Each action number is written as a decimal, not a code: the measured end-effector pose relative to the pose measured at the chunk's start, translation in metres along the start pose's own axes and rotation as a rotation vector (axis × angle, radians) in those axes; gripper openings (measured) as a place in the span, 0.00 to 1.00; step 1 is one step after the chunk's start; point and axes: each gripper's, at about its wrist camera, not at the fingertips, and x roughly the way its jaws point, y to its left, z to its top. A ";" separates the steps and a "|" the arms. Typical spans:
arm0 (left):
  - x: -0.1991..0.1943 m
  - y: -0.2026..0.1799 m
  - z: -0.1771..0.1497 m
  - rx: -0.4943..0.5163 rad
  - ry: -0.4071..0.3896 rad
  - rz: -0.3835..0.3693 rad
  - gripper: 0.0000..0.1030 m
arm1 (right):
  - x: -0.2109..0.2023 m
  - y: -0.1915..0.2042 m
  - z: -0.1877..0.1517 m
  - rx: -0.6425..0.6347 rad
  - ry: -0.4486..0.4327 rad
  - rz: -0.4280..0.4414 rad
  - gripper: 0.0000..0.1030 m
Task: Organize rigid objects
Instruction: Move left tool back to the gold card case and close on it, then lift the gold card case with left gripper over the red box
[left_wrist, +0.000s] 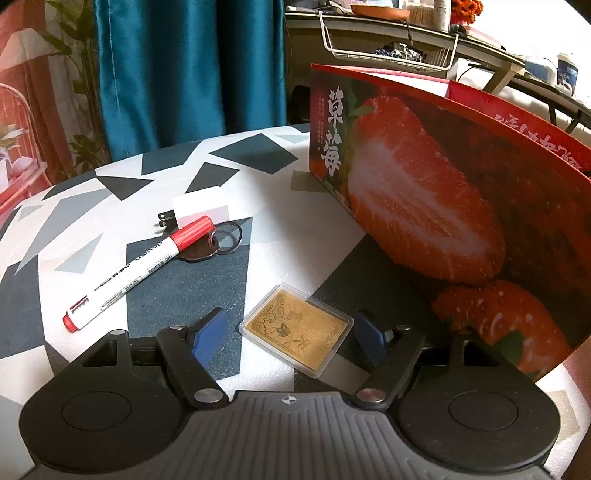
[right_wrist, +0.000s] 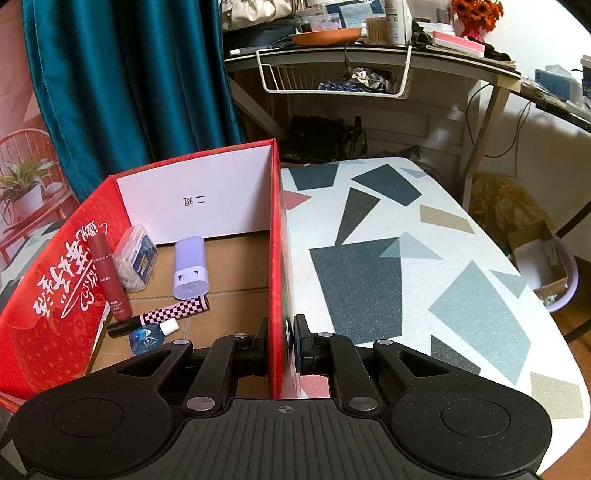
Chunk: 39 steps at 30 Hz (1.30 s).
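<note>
A gold card in a clear case (left_wrist: 297, 329) lies flat on the table between the blue fingers of my open left gripper (left_wrist: 291, 332). Beyond it lie a red-capped white marker (left_wrist: 136, 271), a key ring with a brown tag (left_wrist: 218, 240) and a white plug adapter (left_wrist: 195, 212). The red strawberry box (left_wrist: 443, 206) stands to the right. My right gripper (right_wrist: 281, 341) is shut on the box's right wall (right_wrist: 277, 258). Inside the box lie a lilac case (right_wrist: 190, 267), a dark red tube (right_wrist: 109, 277), a clear pack (right_wrist: 133, 258), a checkered tube (right_wrist: 173, 312) and a small blue bottle (right_wrist: 147, 338).
The table (right_wrist: 406, 258) has a white cloth with grey and dark shapes. A teal curtain (right_wrist: 122, 81) hangs behind. A cluttered desk with a white wire basket (right_wrist: 332, 77) stands beyond the table. A cardboard box in a tub (right_wrist: 539, 258) sits on the floor at right.
</note>
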 end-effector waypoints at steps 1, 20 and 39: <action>0.000 0.000 -0.001 0.002 -0.005 0.000 0.76 | 0.001 0.000 -0.001 -0.001 0.001 -0.001 0.11; -0.004 0.005 0.003 -0.036 -0.038 0.006 0.25 | 0.003 0.001 -0.002 -0.003 0.004 -0.004 0.11; 0.011 0.006 0.010 0.074 0.007 -0.101 0.60 | 0.002 0.000 -0.002 -0.001 0.006 -0.003 0.10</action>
